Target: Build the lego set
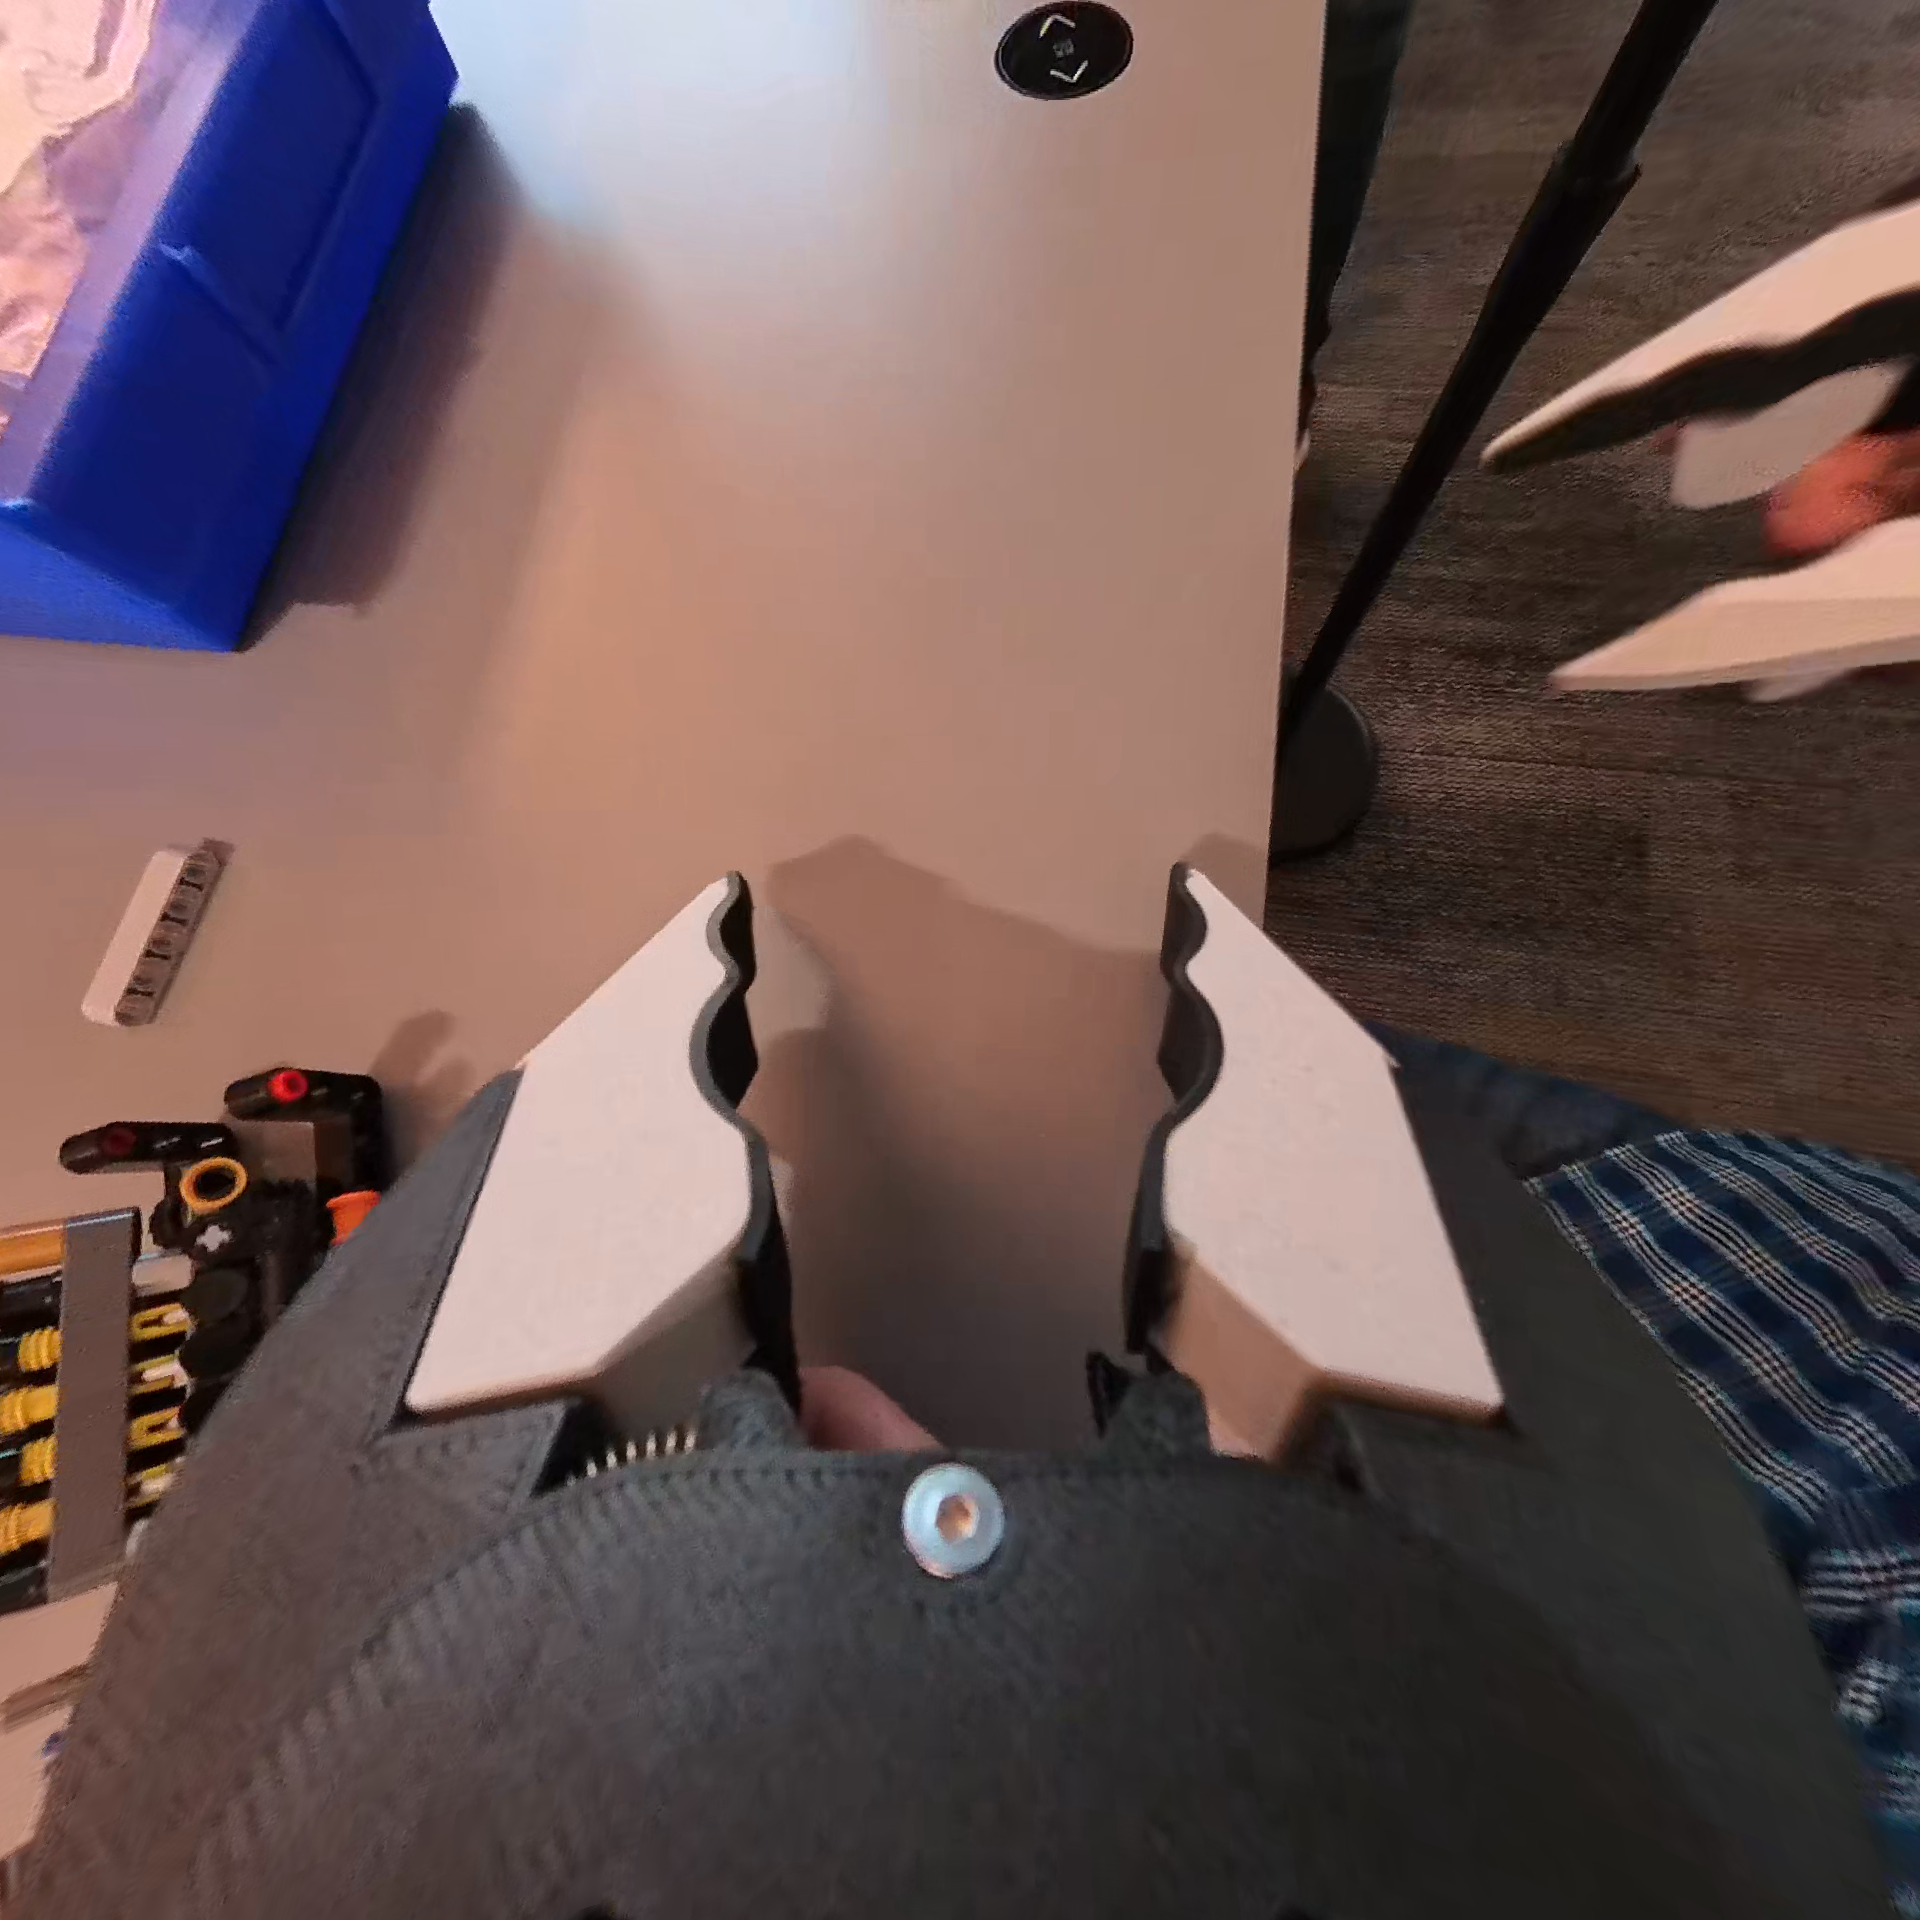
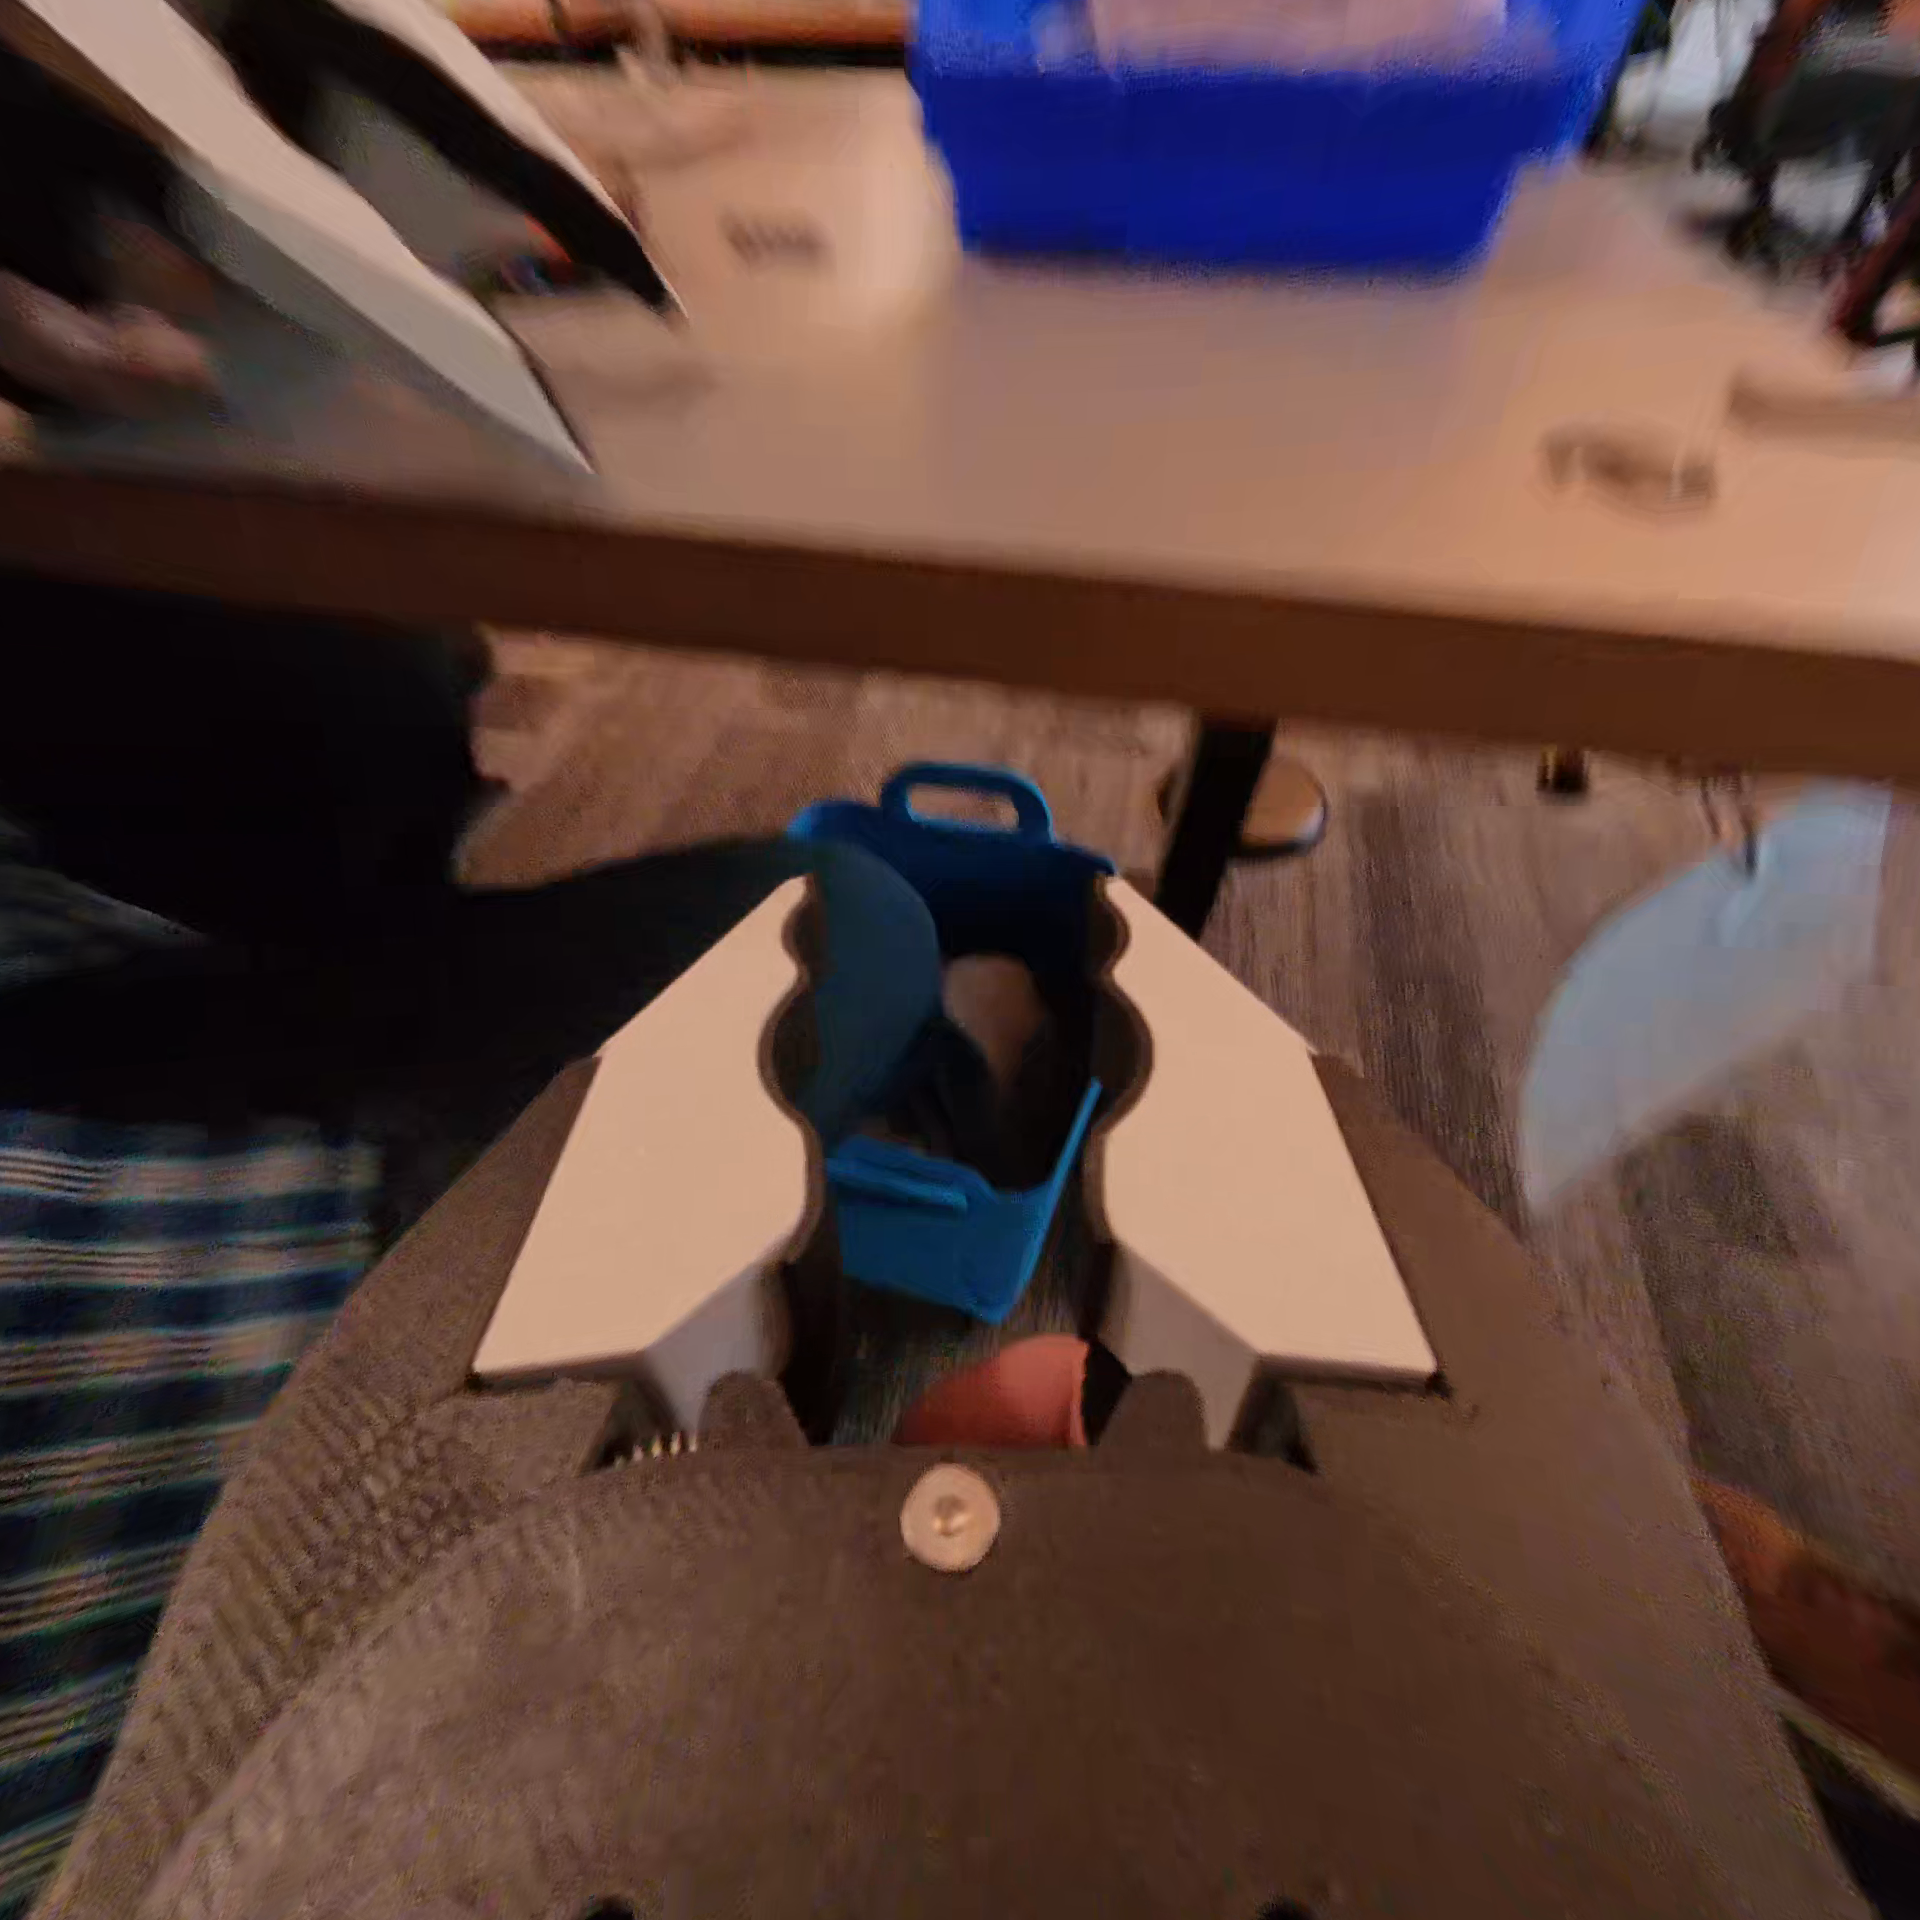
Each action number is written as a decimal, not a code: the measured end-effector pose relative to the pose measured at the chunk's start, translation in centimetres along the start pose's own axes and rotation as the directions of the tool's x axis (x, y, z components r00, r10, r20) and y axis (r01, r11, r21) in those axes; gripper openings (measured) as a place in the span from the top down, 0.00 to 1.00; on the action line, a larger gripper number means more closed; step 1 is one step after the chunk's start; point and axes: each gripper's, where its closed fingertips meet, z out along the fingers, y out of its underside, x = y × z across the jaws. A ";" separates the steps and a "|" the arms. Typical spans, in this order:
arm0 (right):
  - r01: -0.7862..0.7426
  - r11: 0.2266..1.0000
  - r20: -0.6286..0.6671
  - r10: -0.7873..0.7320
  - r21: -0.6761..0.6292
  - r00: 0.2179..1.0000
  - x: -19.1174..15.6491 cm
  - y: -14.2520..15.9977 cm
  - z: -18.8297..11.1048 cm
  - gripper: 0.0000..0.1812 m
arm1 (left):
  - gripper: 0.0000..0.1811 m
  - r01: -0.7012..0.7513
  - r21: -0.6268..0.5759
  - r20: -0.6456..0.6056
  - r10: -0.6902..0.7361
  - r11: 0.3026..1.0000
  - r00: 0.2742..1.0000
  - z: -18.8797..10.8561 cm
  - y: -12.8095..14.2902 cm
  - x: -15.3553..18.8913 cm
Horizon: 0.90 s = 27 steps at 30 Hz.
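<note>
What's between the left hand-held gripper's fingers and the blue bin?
Only bare tabletop lies between the left hand-held gripper and the blue bin, in the left wrist view.

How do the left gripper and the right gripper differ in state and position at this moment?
The left gripper is open and empty; the right gripper is shut on a small blue bin. The left gripper is over the table; the right gripper is off its edge, over the floor. Both have white fingers with wavy dark pads.

Office or lab workspace. Pale laminate desk [image 1: 883, 468] with a round black height-control button [image 1: 1063, 49] set in its top, so a sit-stand desk. Grey-brown carpet floor [image 1: 1662, 831], black stand pole on a round base [image 1: 1325, 774], blue plastic storage bin [image 1: 208, 364] on the desk, office chair bases [image 2: 1808, 145] behind, blurred.
</note>
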 end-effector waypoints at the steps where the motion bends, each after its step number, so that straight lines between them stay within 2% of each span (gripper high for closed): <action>1: -0.043 0.998 -0.022 0.042 -0.041 0.999 1.3 2.6 0.6 0.77 | 0.58 -0.016 0.005 0.006 0.016 1.000 1.000 0.0 -0.1 0.1; 4: -0.257 0.955 -0.082 0.247 -0.149 0.965 5.3 11.8 3.4 0.79 | 0.61 -0.040 0.012 0.011 0.040 0.999 0.999 -0.1 -0.2 0.3; 7: -0.466 0.860 -0.152 0.442 -0.207 0.884 8.9 20.9 7.4 0.82 | 0.65 0.002 -0.005 -0.060 -0.002 1.000 0.998 0.1 0.1 0.6; 11: -0.615 0.758 -0.266 0.560 -0.217 0.785 13.7 31.5 13.4 0.81 | 0.73 0.090 -0.010 -0.124 -0.091 0.996 0.988 0.1 0.1 0.3; 13: -0.636 0.726 -0.313 0.559 -0.263 0.768 15.4 36.4 16.2 0.83 | 0.74 0.123 -0.006 -0.148 -0.122 0.992 0.981 0.1 0.0 0.2; 15: -0.627 0.722 -0.337 0.535 -0.295 0.775 16.9 40.4 18.9 0.83 | 0.78 0.172 -0.004 -0.213 -0.169 0.985 0.962 0.0 -0.2 0.4; 16: -0.632 0.711 -0.359 0.528 -0.309 0.770 17.9 42.4 20.1 0.83 | 0.84 0.209 -0.012 -0.262 -0.205 0.978 0.943 -0.1 -0.2 0.5; 19: -0.672 0.682 -0.416 0.543 -0.288 0.730 21.1 47.1 23.3 0.82 | 0.87 0.276 -0.026 -0.332 -0.268 0.961 0.904 -0.2 -0.3 0.6; 23: -0.710 0.655 -0.481 0.550 -0.258 0.683 24.4 51.5 26.8 0.82 | 0.86 0.275 -0.034 -0.383 -0.266 0.961 0.885 -0.4 -0.4 1.2; 27: -0.747 0.628 -0.531 0.565 -0.221 0.632 26.5 54.7 28.9 0.82 | 0.86 0.301 -0.056 -0.449 -0.293 0.952 0.844 -0.6 -0.6 1.7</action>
